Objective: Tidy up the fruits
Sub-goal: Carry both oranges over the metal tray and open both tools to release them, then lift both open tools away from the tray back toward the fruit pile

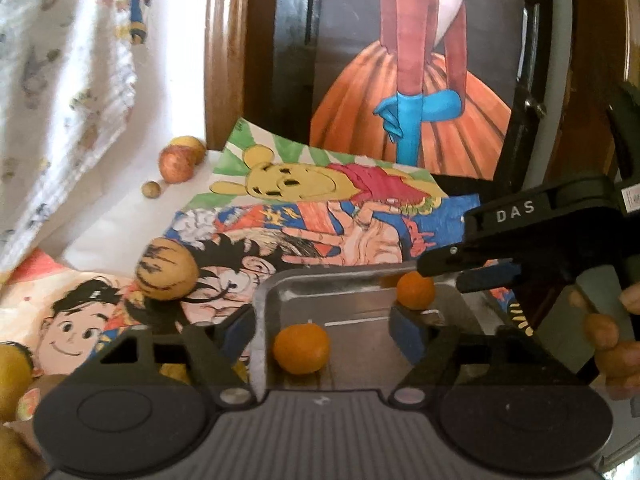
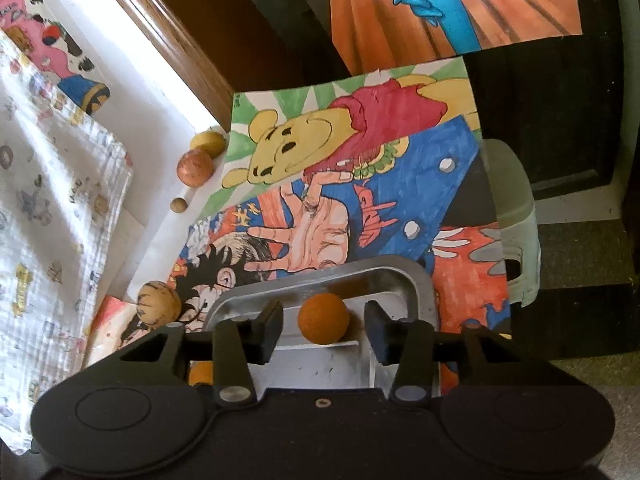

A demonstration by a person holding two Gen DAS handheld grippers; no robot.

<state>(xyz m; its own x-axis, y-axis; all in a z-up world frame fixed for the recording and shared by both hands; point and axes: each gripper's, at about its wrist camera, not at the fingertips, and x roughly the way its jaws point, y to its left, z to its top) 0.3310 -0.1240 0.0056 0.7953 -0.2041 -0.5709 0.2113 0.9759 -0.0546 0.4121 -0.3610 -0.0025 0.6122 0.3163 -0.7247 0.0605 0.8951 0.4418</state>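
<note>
The small round orange fruit [image 2: 323, 319] lies in the shallow metal tray [image 2: 424, 292] between the spread fingers of the right gripper [image 2: 322, 330], untouched, and it could roll away if one finger [image 2: 272, 328] pushes it first.

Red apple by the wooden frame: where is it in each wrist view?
Left wrist: red apple, upper left, beside the yellow fruit.
Right wrist: red apple, left of centre, below the yellow fruit.
Shared landmark: yellow bear drawing, just right of it.
</note>
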